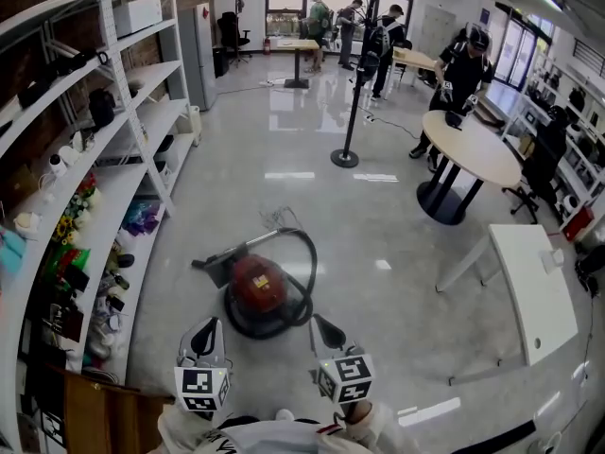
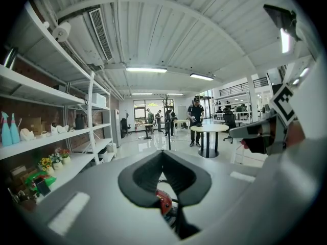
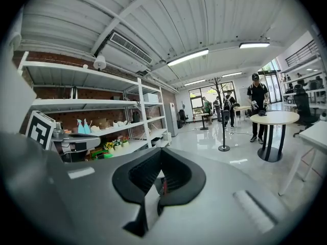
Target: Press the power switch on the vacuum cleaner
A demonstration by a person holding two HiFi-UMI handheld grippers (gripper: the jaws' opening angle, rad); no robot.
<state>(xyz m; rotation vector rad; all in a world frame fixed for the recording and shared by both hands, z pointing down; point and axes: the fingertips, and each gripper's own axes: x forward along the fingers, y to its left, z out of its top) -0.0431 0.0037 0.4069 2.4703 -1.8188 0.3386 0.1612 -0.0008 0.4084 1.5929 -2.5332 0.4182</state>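
A red canister vacuum cleaner (image 1: 257,286) lies on the glossy floor in the head view, its black hose (image 1: 304,272) looped around it and its nozzle (image 1: 210,264) pointing left. Both grippers are held low in front of me, short of the vacuum and apart from it. My left gripper (image 1: 206,337) is shut and holds nothing; my right gripper (image 1: 327,331) is shut too. In the left gripper view the jaws (image 2: 163,154) meet at the tip, and the red vacuum (image 2: 164,202) shows through the gap behind them. The right gripper (image 3: 160,152) is likewise shut and holds nothing.
White shelving (image 1: 132,173) full of small items runs along the left. A white rectangular table (image 1: 531,287) stands at the right, a round table (image 1: 473,149) beyond it, and a pole stand (image 1: 346,155) farther back. Several people stand at the far end.
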